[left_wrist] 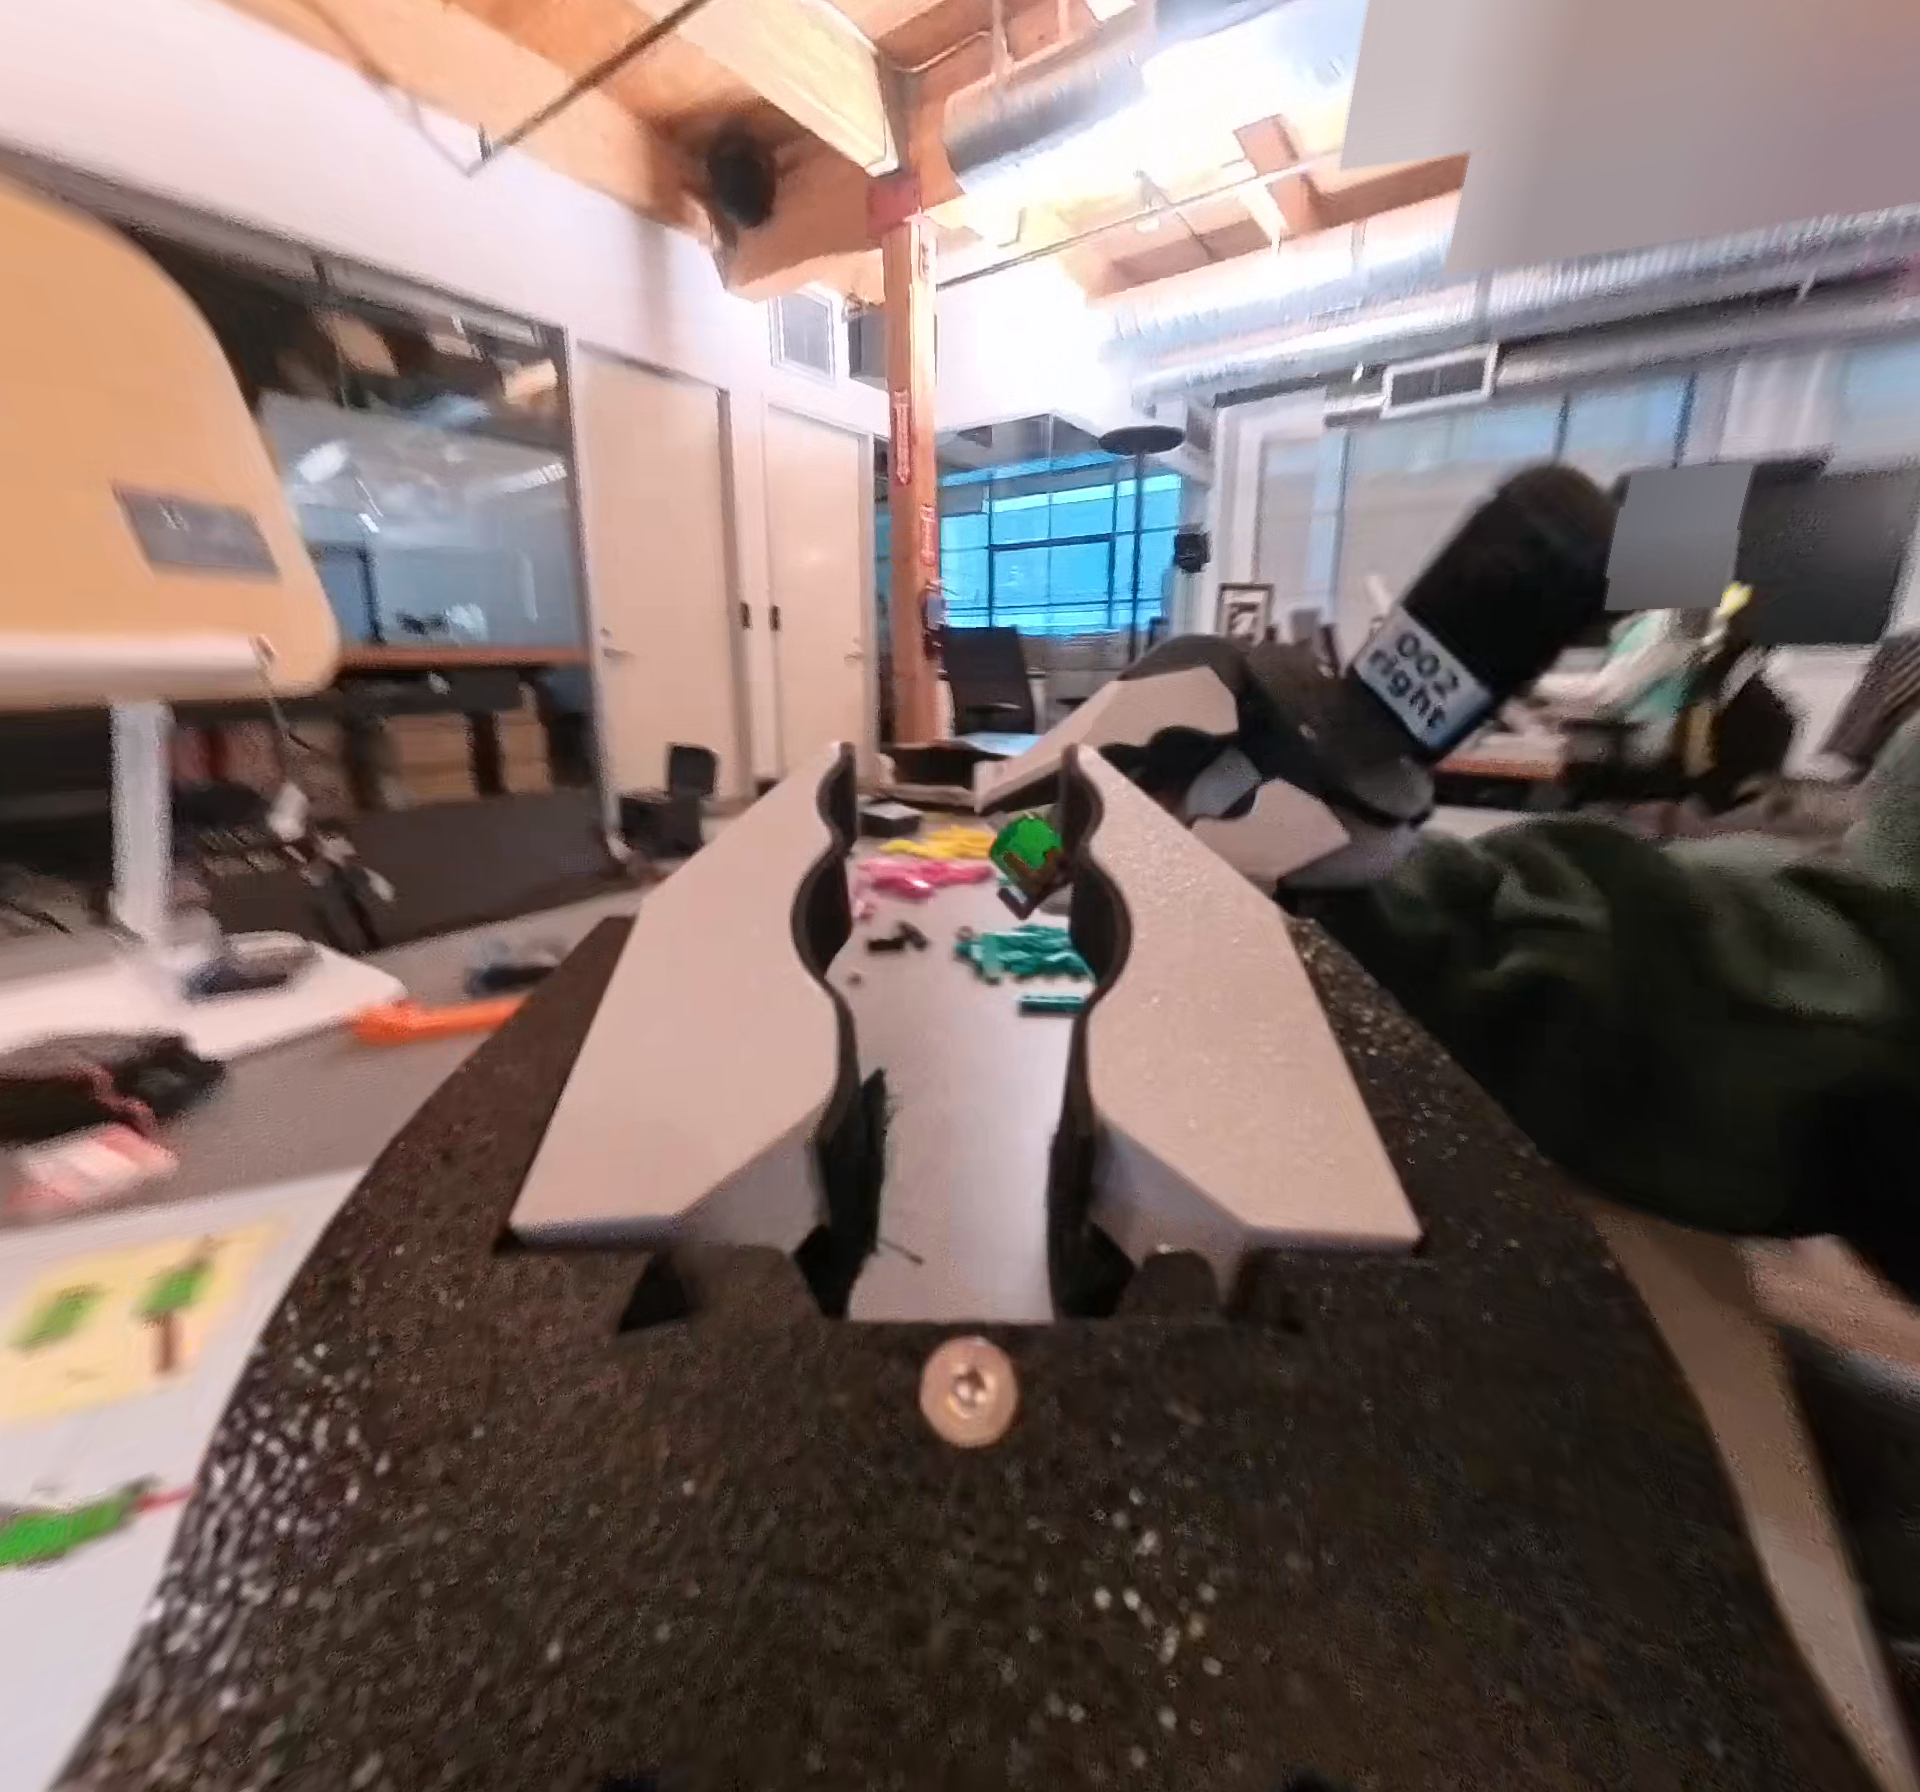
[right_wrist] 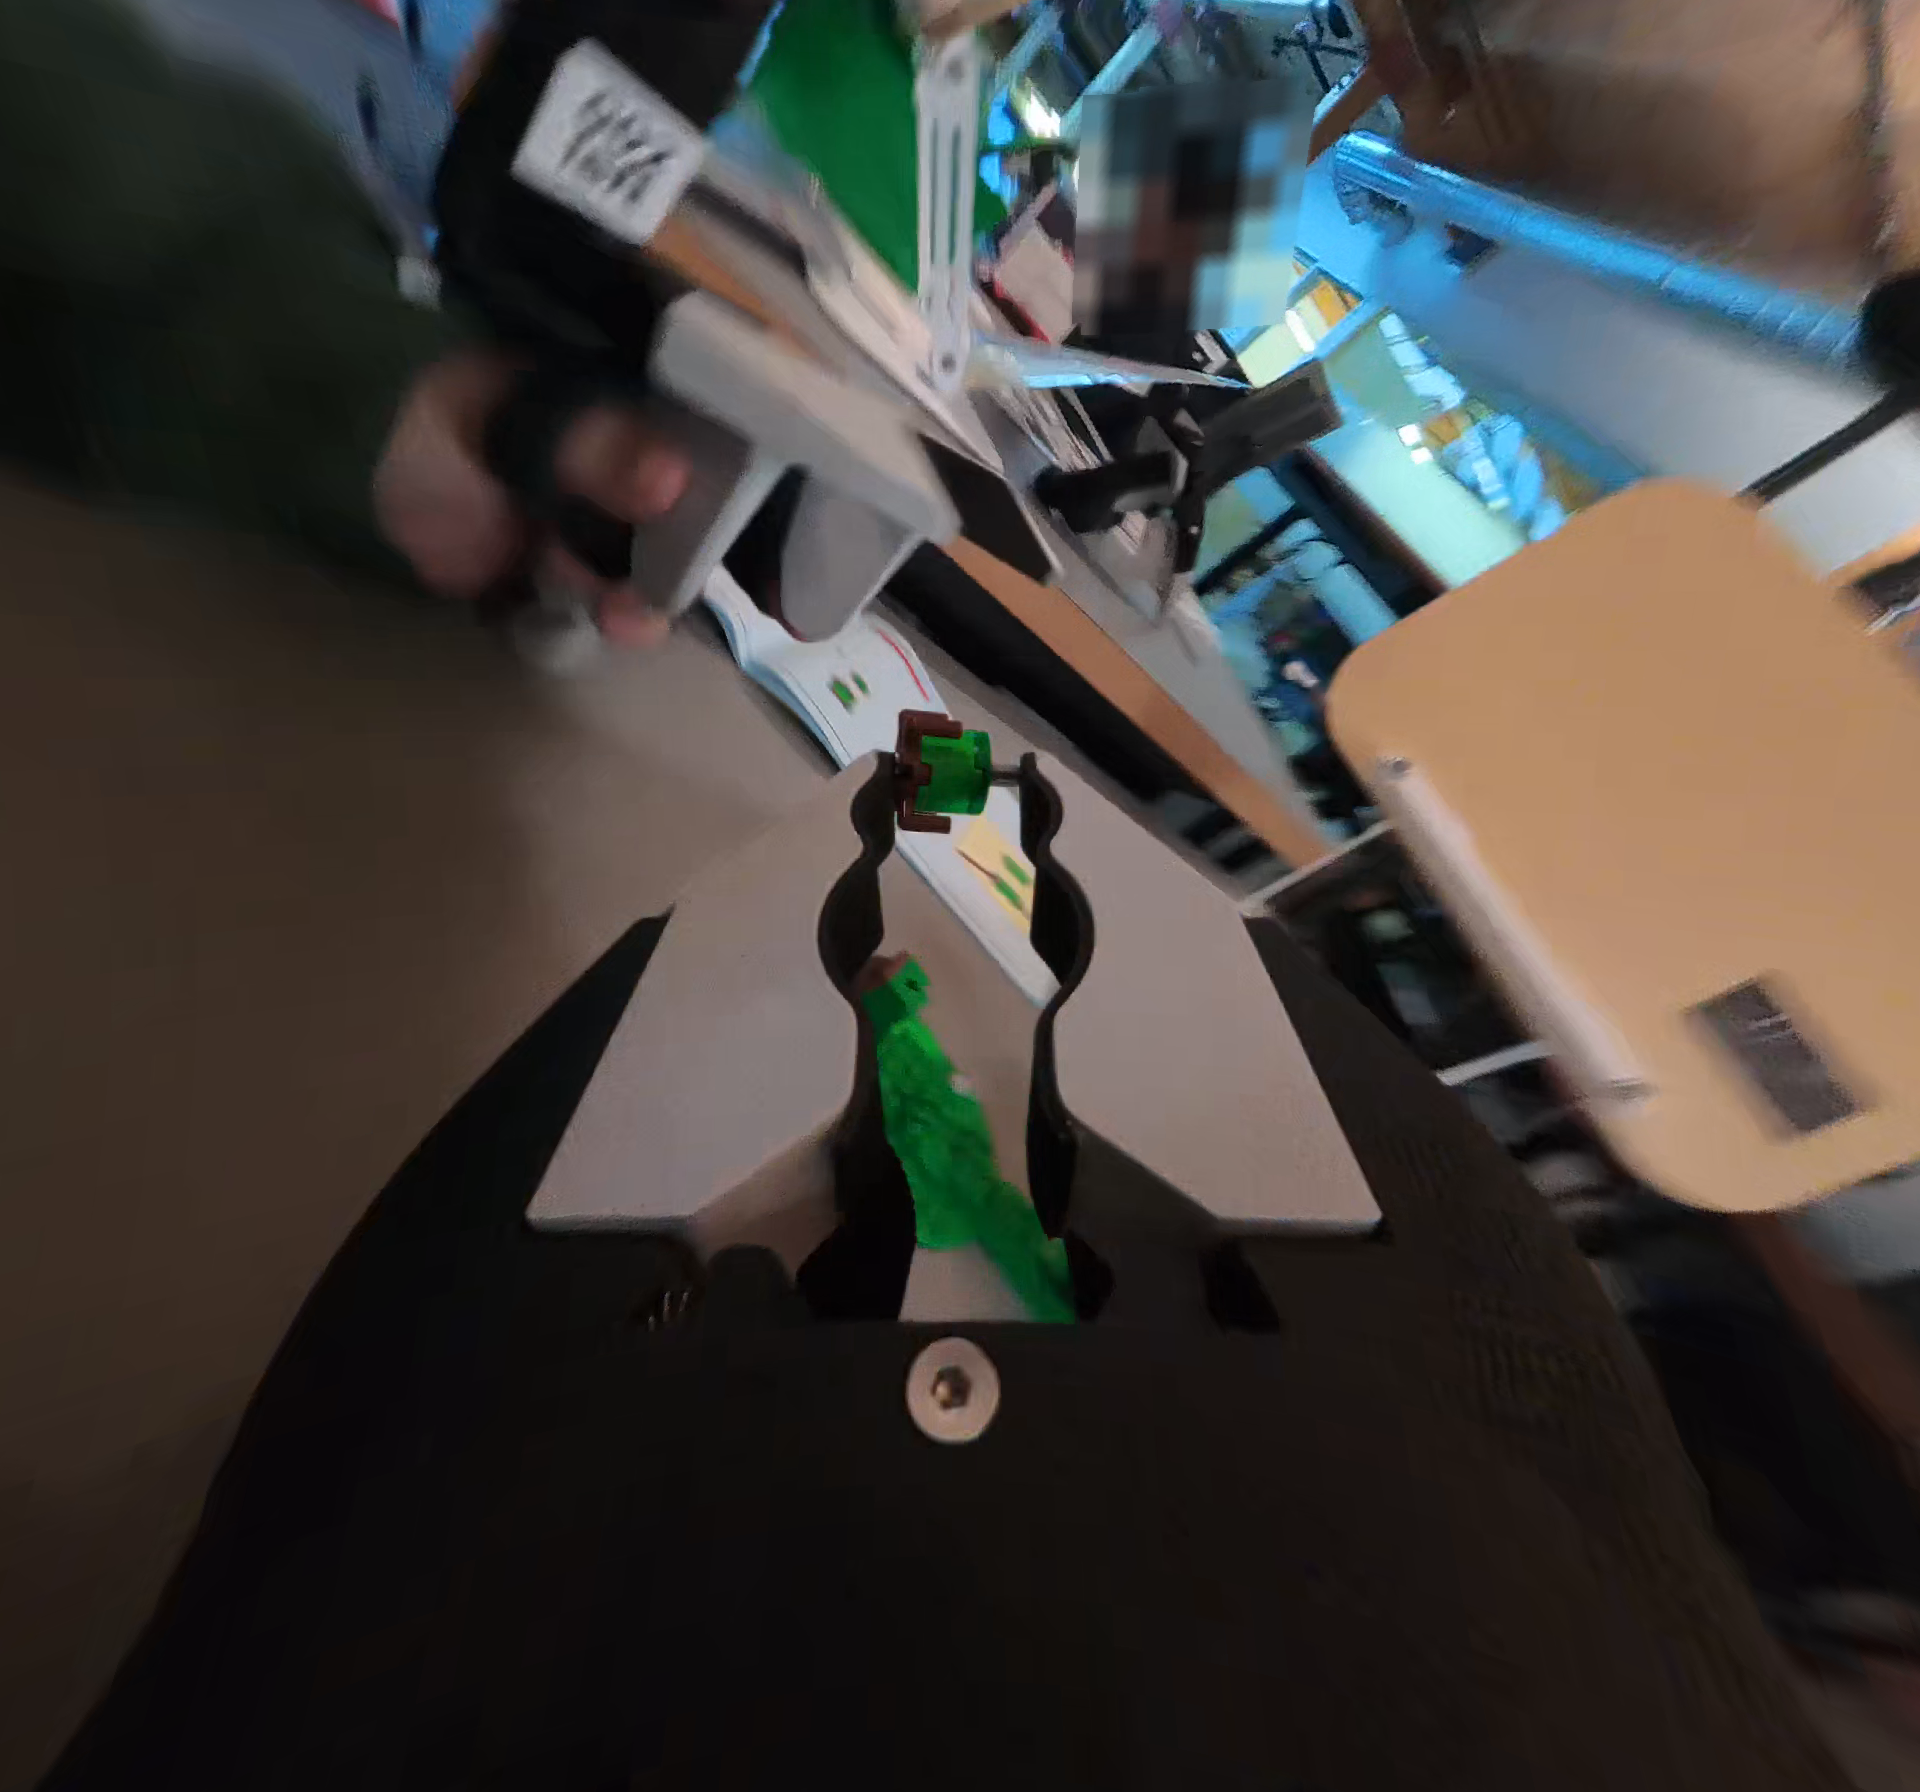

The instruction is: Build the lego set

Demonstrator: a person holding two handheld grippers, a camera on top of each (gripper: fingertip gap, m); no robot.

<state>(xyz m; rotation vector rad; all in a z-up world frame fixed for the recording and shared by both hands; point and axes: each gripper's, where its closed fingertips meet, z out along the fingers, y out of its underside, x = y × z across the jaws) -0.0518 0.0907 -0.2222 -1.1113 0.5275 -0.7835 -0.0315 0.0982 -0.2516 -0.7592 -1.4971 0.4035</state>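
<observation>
Right wrist view: my right gripper (right_wrist: 961, 778) barely pinching small green-and-brown lego assembly (right_wrist: 940, 774) at tips, could twist out midair; left gripper (left_wrist: 961, 786) open, empty.

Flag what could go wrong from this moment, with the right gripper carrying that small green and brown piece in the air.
1. The green and brown piece is pinched only at the very tips of the right gripper, so it could twist or drop.
2. A drop could land it among the loose teal bricks and pink bricks on the table.
3. Both views are motion-blurred; the open, empty left gripper sits close by, so they may collide.
</observation>
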